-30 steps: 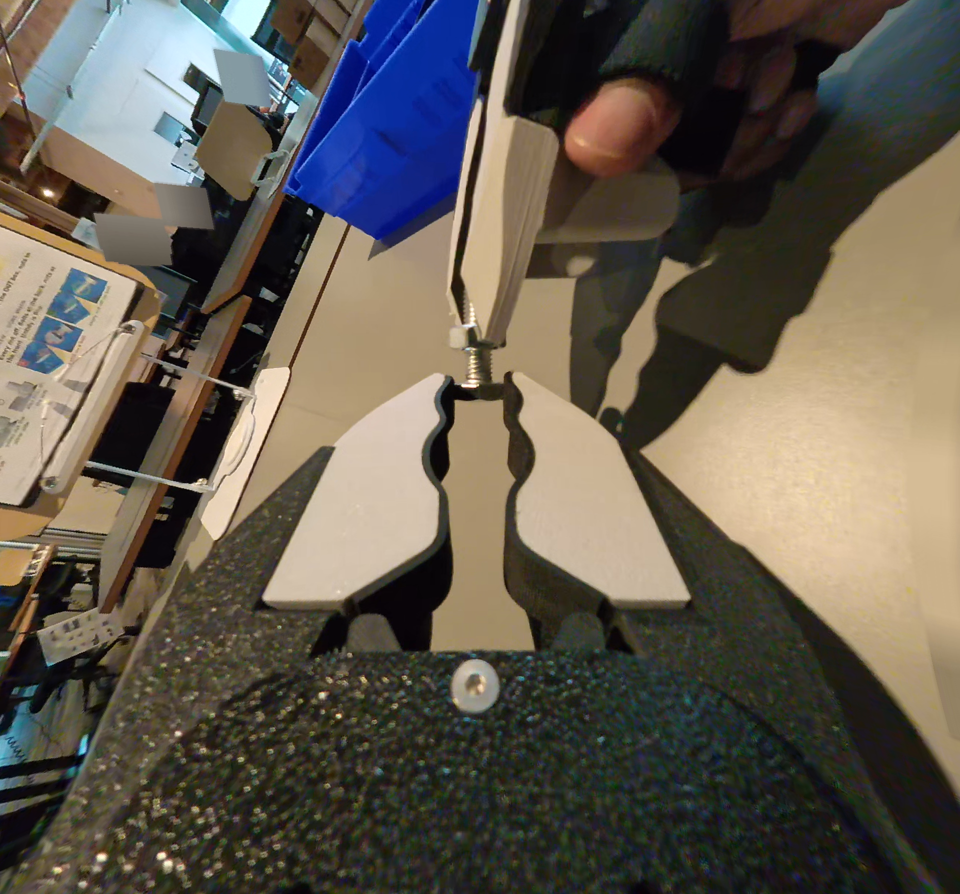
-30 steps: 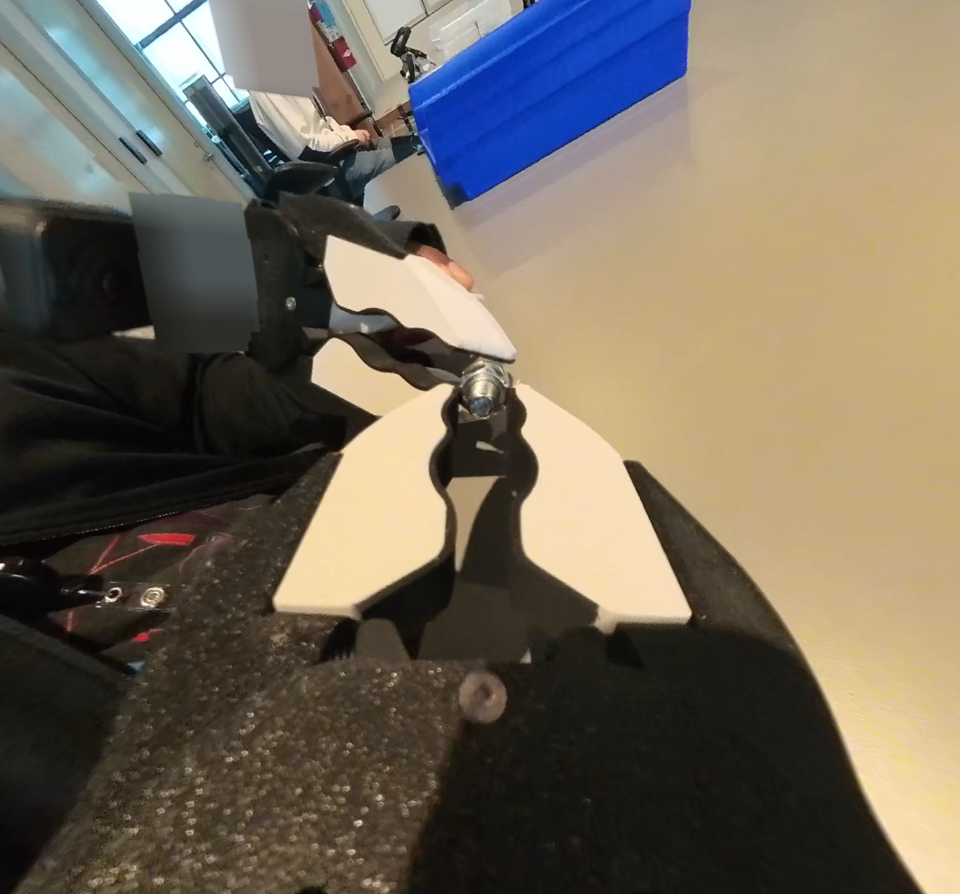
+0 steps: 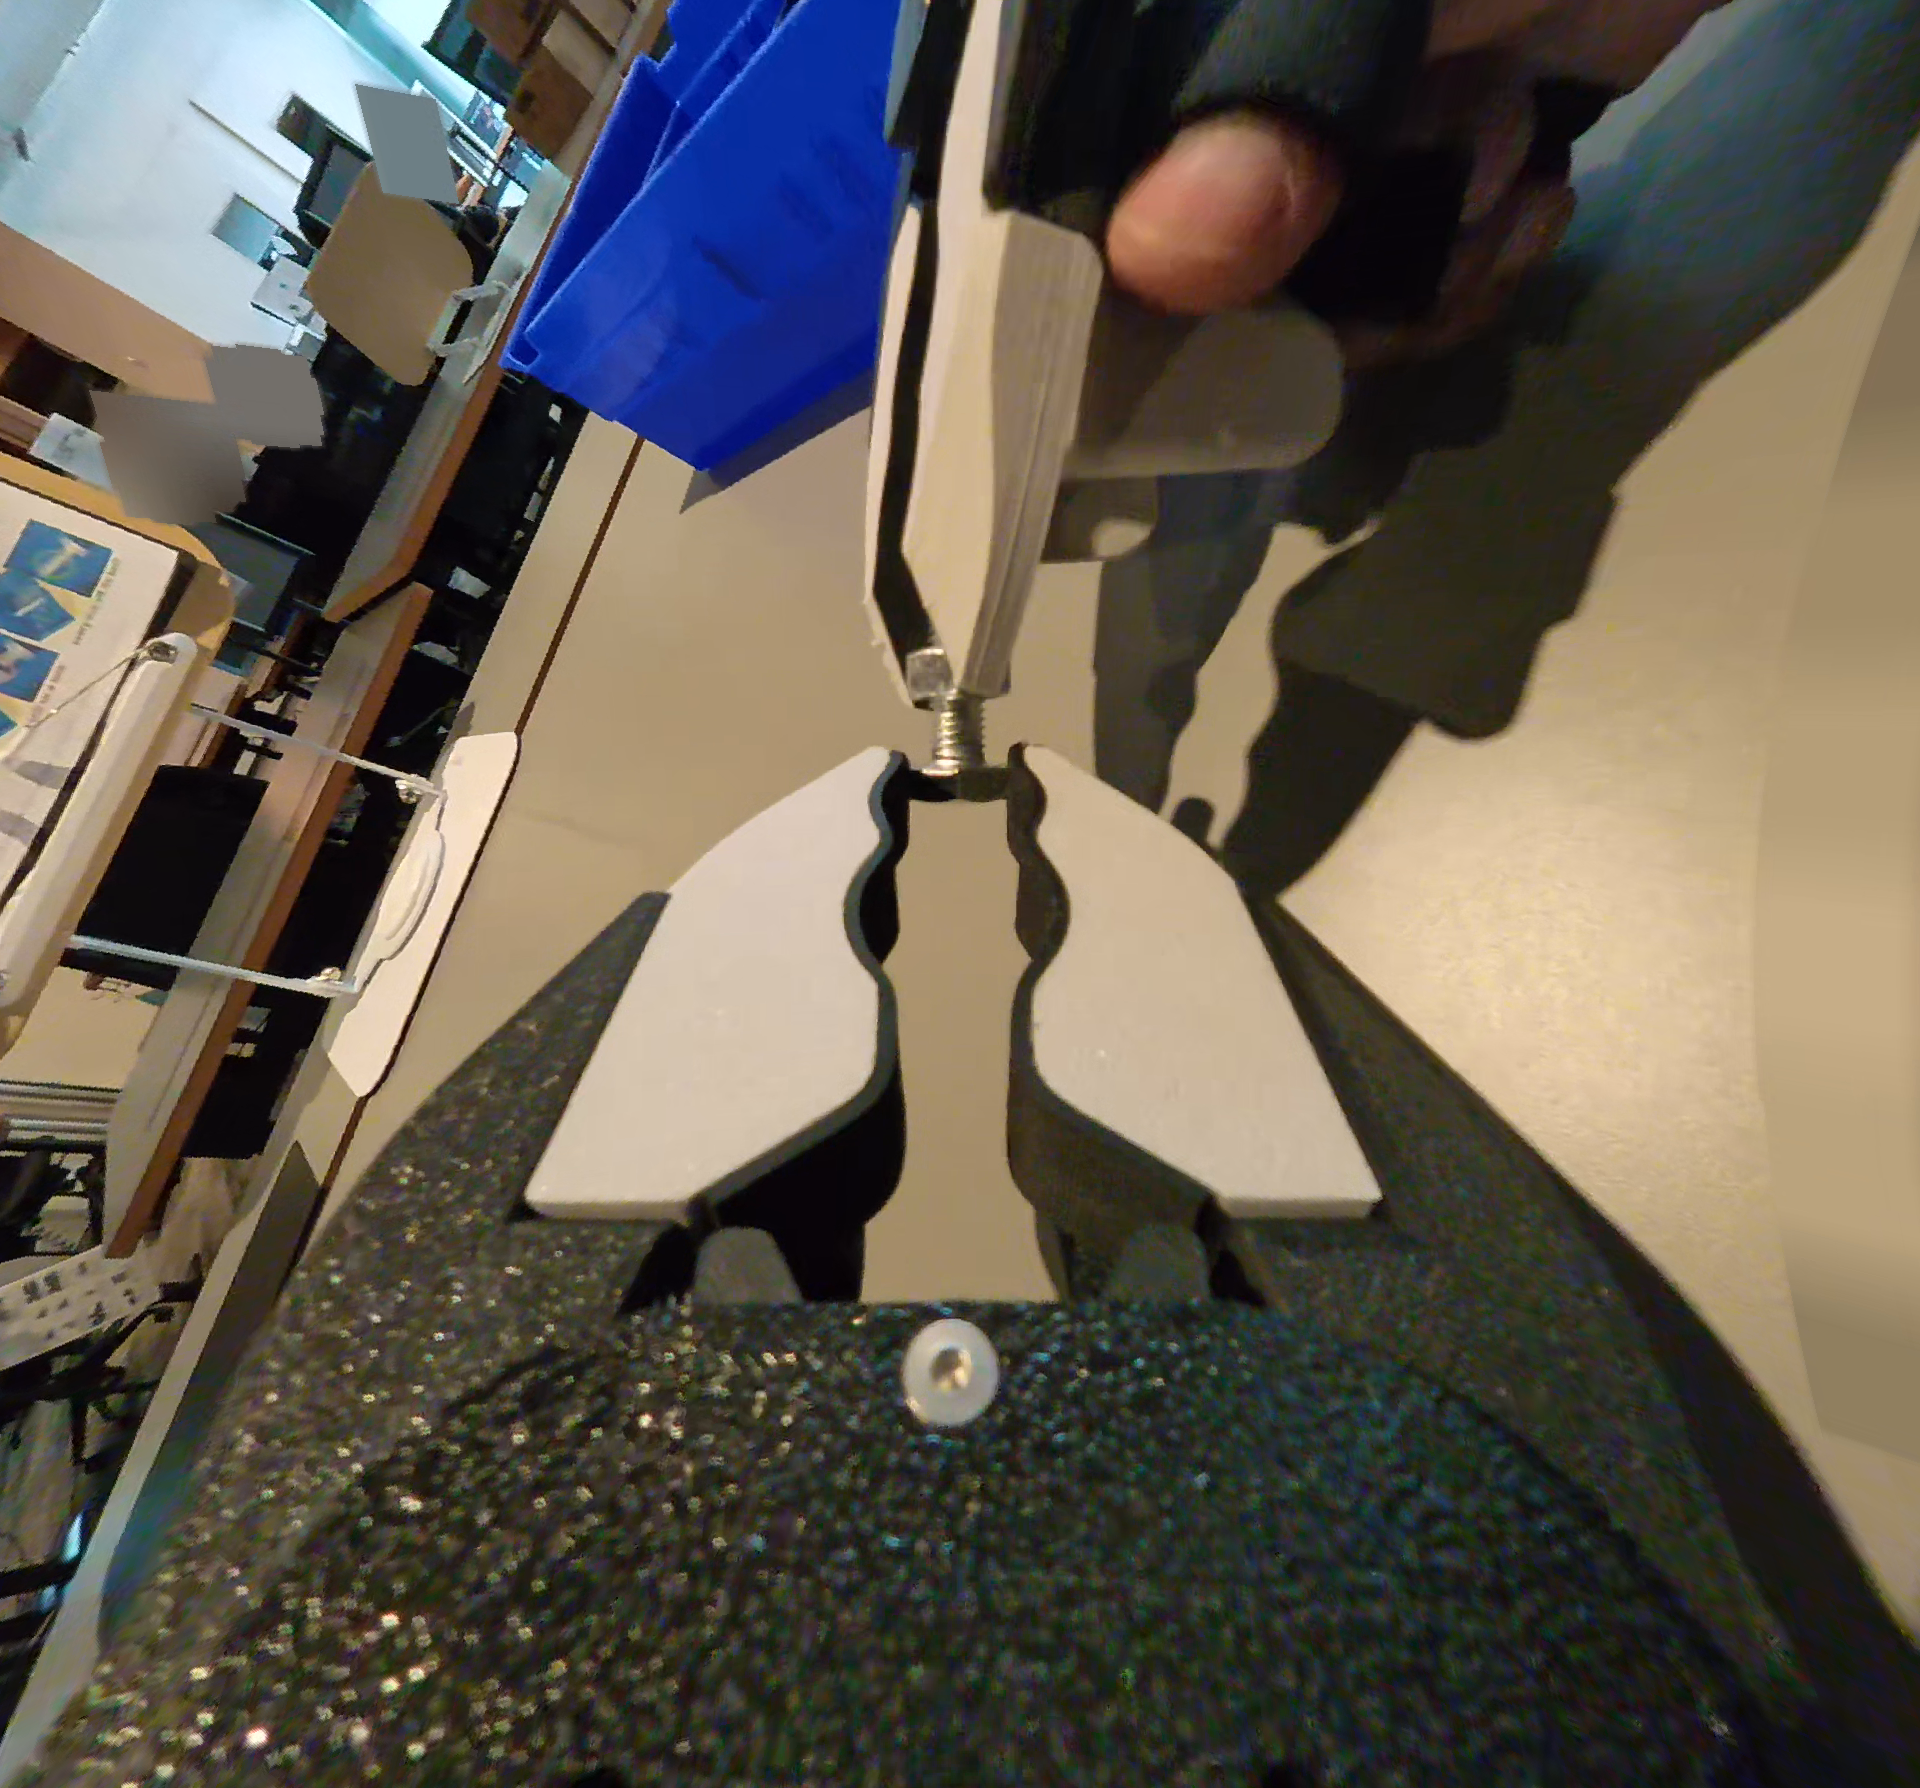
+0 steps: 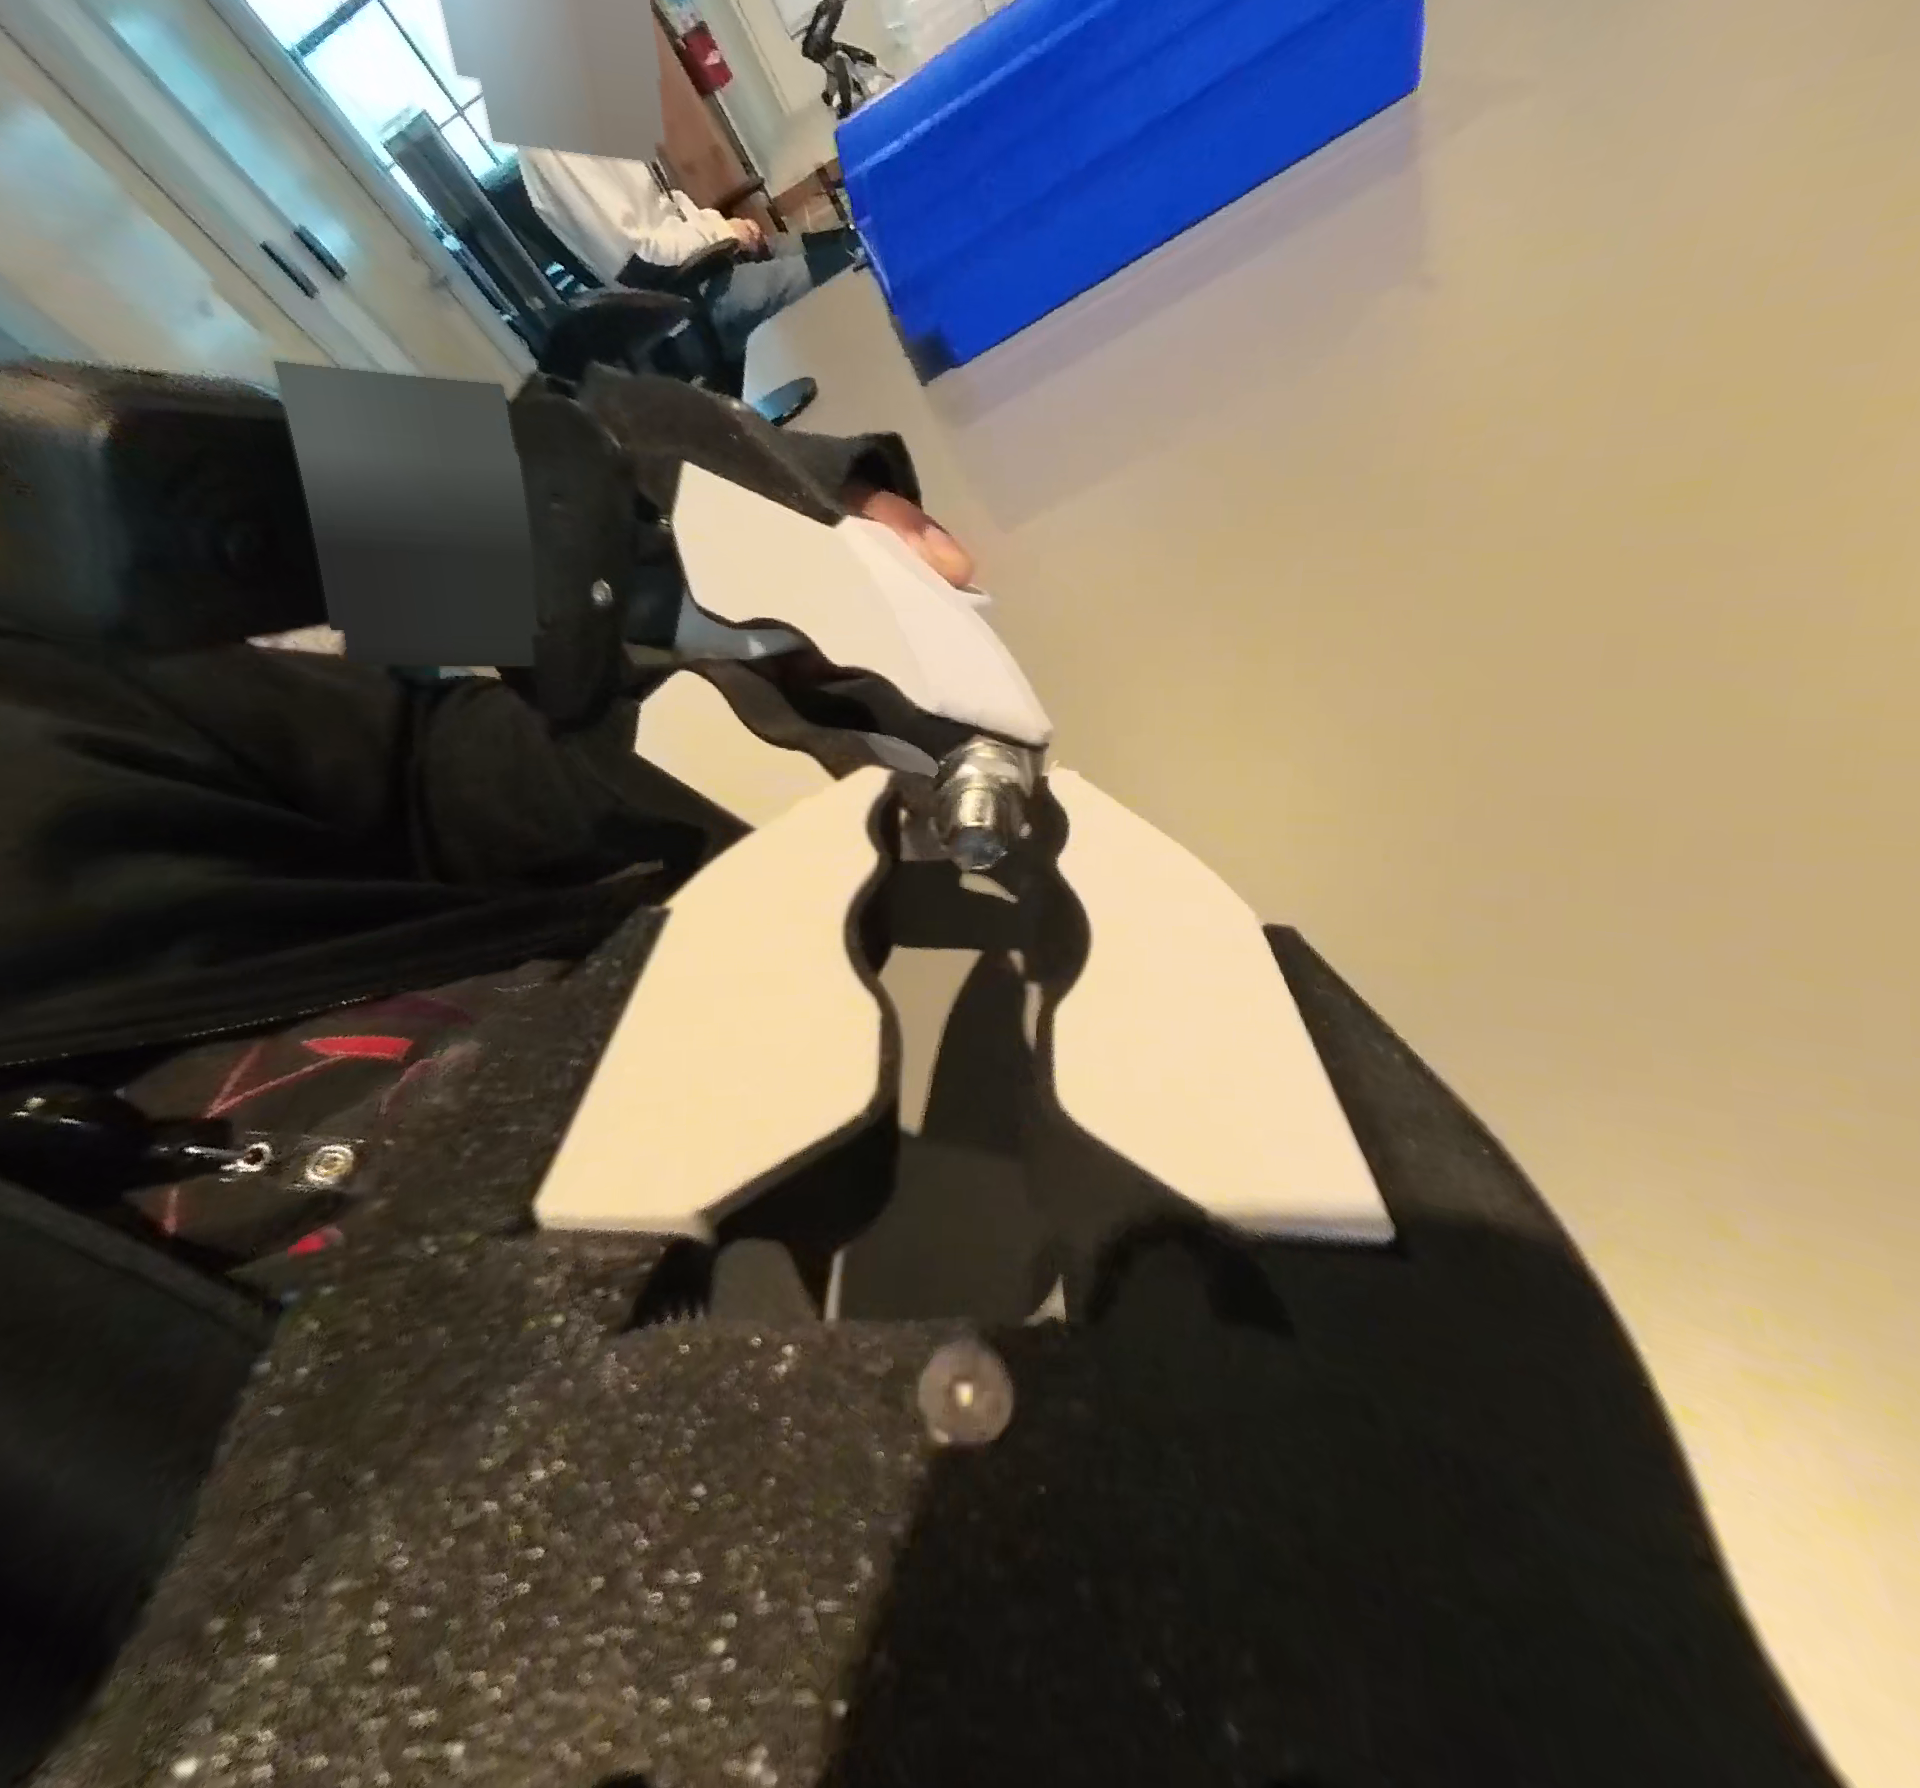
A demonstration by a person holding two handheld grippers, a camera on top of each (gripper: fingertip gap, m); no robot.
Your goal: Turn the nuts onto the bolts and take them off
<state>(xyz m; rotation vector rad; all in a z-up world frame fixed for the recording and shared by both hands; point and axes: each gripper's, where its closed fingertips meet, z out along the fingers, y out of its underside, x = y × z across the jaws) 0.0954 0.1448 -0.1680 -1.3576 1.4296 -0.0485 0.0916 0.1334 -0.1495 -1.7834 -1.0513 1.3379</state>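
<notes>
Left tongs (image 3: 956, 782) are clamped on the silver threaded steel bolt (image 3: 951, 736); right tongs (image 4: 971, 808) are clamped on its small silver hex nut (image 3: 925, 670), above the beige tabletop (image 4: 1455, 699).

Printed writing shows only on a propped sheet (image 3: 62, 616), too small to read.

Both tools look alike. The left gripper (image 3: 951, 782) has a black, speckled, grainy body with one round silver screw (image 3: 951, 1371) set in its middle, and two pale grey flat fingers (image 3: 748, 990) edged in wavy black padding. The right gripper (image 4: 971, 819) is the same build, with a duller screw (image 4: 964, 1395). The hand (image 3: 1403, 97) behind it wears a black fingerless glove, and a black sleeve (image 4: 260, 803) shows.
</notes>
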